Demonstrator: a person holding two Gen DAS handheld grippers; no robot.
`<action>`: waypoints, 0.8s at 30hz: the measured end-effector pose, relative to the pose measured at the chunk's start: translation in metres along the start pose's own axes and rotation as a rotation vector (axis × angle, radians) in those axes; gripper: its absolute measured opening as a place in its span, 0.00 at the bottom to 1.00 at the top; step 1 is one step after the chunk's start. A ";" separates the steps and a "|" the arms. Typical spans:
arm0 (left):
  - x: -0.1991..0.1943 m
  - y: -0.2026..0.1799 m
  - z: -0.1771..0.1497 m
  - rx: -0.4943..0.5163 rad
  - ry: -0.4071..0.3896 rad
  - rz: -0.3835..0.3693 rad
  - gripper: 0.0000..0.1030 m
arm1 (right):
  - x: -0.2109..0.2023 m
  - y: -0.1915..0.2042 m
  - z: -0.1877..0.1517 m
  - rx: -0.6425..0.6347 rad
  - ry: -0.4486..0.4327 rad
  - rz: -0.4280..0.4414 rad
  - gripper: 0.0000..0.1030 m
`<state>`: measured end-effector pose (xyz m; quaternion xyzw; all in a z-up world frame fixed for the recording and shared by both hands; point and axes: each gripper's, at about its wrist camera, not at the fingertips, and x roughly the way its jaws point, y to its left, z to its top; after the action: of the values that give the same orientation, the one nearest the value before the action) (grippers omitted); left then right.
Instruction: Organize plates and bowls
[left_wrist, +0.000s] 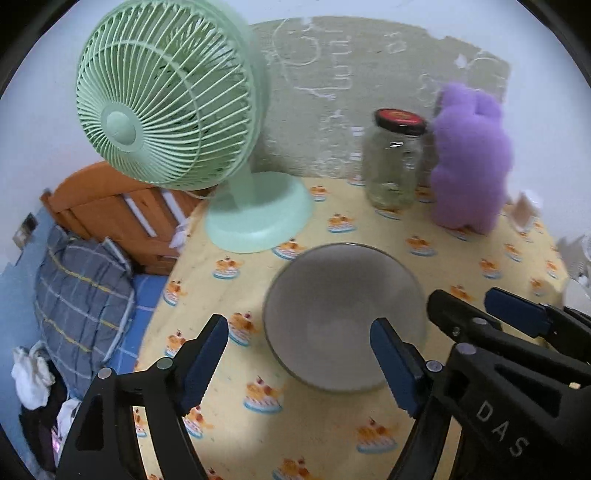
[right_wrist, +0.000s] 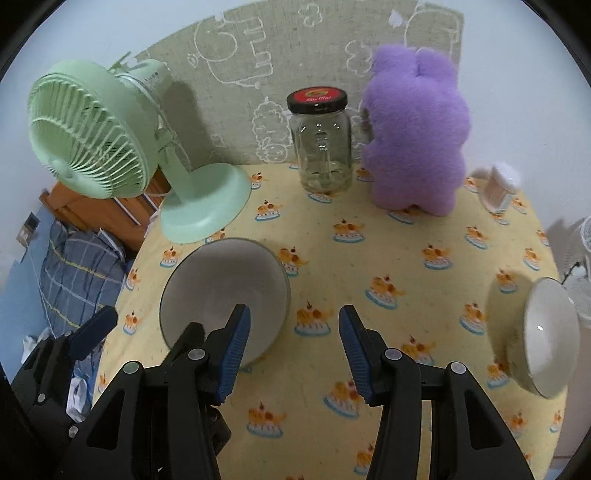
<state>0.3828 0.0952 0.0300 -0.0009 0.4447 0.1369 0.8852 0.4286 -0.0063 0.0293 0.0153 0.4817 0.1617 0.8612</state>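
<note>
I hold my left gripper (left_wrist: 299, 363) wide and empty astride the grey bowl's (left_wrist: 343, 317) near rim near the desk's (right_wrist: 424, 229) left edge to grasp it, my right gripper (right_wrist: 295, 356) half-open, empty, just beside.

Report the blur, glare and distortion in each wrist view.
Left wrist: motion blur smears the grey bowl and jar; fisheye bends the table edge. Right wrist: sharper, jar lid legible, a small glare spot inside the white bowl, dark vignette corners.

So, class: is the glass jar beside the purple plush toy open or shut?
Shut. The glass jar stands upright with its black-and-red lid seated on the mouth.
</note>
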 end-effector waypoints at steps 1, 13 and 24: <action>0.005 0.001 0.002 -0.007 -0.001 0.018 0.78 | 0.004 0.000 0.003 0.004 0.003 0.004 0.52; 0.058 0.012 0.009 -0.070 0.070 0.011 0.53 | 0.055 0.008 0.019 0.003 0.052 0.028 0.48; 0.076 0.011 0.010 -0.077 0.137 -0.022 0.38 | 0.077 0.009 0.018 0.018 0.086 0.039 0.25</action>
<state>0.4312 0.1250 -0.0227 -0.0495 0.4986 0.1438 0.8534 0.4781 0.0266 -0.0230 0.0256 0.5195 0.1744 0.8361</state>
